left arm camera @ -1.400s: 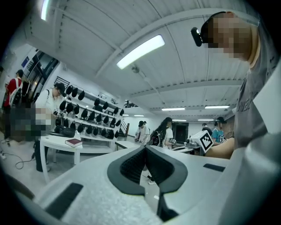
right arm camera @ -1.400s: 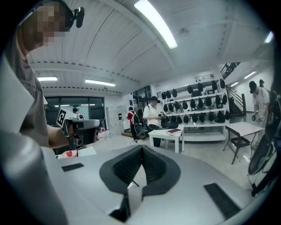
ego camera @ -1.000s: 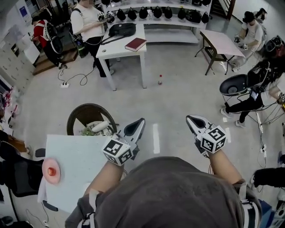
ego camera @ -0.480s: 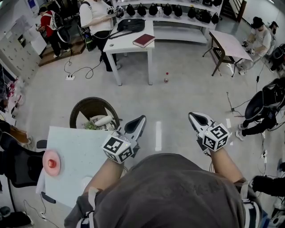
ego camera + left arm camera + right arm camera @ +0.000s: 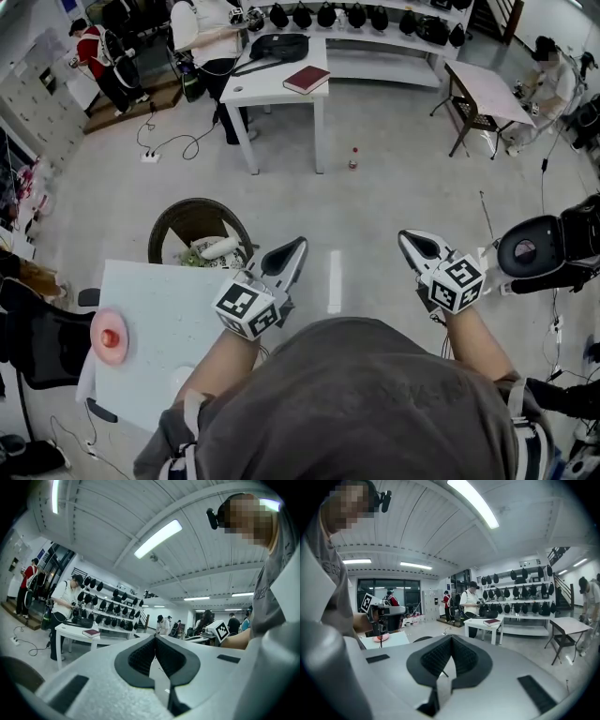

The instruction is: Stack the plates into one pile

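**Item 1, your left gripper** (image 5: 294, 248): dark ribbed fingers (image 5: 139, 657) closed tip to tip, with nothing between them. It points level, out over the grey floor (image 5: 375, 206). Its marker cube (image 5: 247, 310) sits above the right edge of the pale speckled surface (image 5: 159, 309).

**Item 2, your right gripper** (image 5: 409, 241): fingers (image 5: 435, 657) likewise closed on themselves, empty. You hold it beside the left one and well apart from it, tipped slightly downward over the floor.

**Item 3, pink round plate with a red centre** (image 5: 109, 338): lies flat at the left edge of the surface, to the left of your left arm and well apart from both grippers. The right gripper view shows it on the surface, below the left gripper.

**Item 4, round dark bin** (image 5: 192, 234): stands on the floor just past the far edge of the surface, with rubbish inside.

**Item 5, white table** (image 5: 262, 91): stands farther off and carries a dark red book (image 5: 307, 80) and a black bag (image 5: 279, 45). A small bottle (image 5: 353, 157) stands on the floor near it, to its right.
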### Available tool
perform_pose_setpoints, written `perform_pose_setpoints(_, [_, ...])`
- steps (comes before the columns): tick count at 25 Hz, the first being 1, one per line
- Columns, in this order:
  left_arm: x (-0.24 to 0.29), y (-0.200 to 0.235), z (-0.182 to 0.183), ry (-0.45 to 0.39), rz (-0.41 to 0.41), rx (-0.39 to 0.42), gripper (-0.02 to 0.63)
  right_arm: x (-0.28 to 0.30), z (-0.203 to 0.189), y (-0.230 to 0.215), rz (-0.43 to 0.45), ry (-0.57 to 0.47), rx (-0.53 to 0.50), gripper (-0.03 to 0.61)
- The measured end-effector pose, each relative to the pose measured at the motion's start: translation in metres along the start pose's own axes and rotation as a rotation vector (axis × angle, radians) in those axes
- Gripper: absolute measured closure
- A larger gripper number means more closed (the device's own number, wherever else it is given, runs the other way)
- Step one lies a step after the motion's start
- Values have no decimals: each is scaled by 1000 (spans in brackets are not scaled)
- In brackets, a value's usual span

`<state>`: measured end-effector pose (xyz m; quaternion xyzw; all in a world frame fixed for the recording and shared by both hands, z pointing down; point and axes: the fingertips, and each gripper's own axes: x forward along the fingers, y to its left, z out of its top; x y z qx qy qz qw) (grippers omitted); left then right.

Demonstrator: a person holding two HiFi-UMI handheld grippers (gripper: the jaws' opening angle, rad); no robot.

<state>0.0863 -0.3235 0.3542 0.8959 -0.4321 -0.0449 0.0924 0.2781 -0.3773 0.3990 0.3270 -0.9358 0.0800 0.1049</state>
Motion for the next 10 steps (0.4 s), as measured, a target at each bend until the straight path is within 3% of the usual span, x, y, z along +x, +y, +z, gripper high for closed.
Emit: perform_pose_setpoints(10, [-8, -2, 0, -4, 6, -2, 607, -1, 2, 7, 6, -5, -4, 588])
